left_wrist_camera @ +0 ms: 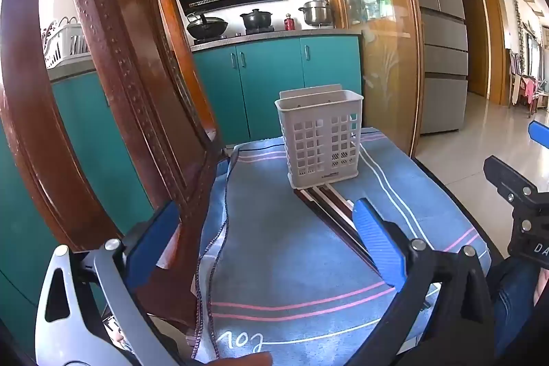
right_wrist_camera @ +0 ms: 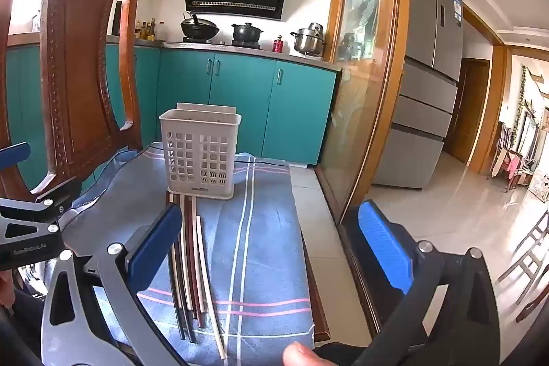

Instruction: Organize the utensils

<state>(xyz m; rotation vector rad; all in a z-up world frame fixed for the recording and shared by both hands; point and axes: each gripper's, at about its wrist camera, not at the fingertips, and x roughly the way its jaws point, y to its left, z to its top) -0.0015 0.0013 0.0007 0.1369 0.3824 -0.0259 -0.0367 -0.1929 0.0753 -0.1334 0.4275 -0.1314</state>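
**Me:** Both tongs spread wide, nothing pinched. Left tongs (left_wrist_camera: 267, 242) hang low over the blue striped cloth (left_wrist_camera: 295, 249); right tongs (right_wrist_camera: 274, 249) hang over the cloth's right side, one finger out past its edge above the floor tiles (right_wrist_camera: 319, 228).

**Partner:** Where are the utensils?

**Me:** Chopsticks (right_wrist_camera: 192, 263), a loose bundle of dark, reddish and white sticks, lie flat on the cloth. Their far ends touch or sit just at the foot of the white slotted basket (right_wrist_camera: 200, 153), which stands upright near the cloth's far end. From here I can't tell if anything is already inside it.

**Partner:** Risks?

**Me:** My guess: the sticks are thin, smooth and side by side, so closing on one may drag or roll its neighbours, or pinch two at once. The cloth is soft and could bunch under a finger. The basket looks light; a stick tip catching its rim or a slot could tip it or shove it toward the far edge.

**Partner:** Room to work?

**Me:** Tight on the left: the wooden chair back (left_wrist_camera: 113, 84) rises just beside the left tongs. On the right the cloth ends close to the sticks, then a drop to the floor, with the glass door frame (right_wrist_camera: 374, 98) near. Open space above the basket.
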